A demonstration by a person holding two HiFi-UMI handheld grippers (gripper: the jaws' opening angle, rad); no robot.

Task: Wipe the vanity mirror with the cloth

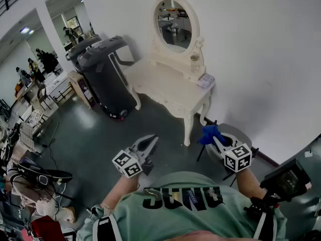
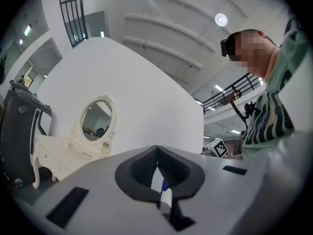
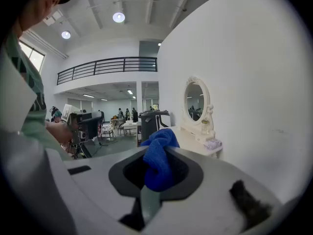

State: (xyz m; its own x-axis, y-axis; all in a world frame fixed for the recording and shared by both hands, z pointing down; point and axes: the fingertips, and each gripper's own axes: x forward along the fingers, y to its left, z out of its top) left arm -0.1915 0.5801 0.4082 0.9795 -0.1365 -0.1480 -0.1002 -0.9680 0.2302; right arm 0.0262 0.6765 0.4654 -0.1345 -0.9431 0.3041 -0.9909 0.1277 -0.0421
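Note:
The cream vanity table (image 1: 160,82) stands against the white wall, and its oval mirror (image 1: 173,23) is upright at the back. A blue cloth (image 1: 209,133) is bunched in my right gripper (image 1: 215,139), which is shut on it, short of the table's front right leg. In the right gripper view the cloth (image 3: 157,166) fills the jaws and the mirror (image 3: 194,101) is far ahead. My left gripper (image 1: 152,140) hangs over the floor in front of the table, shut and holding nothing. Its view shows the mirror (image 2: 95,120) at a distance.
Two dark wheeled bins (image 1: 103,72) stand left of the vanity. A small bottle (image 1: 194,62) and a flat box (image 1: 206,80) sit on the tabletop's right end. A grey stool (image 1: 235,134) is below my right gripper. A camera rig (image 1: 287,181) is at the lower right.

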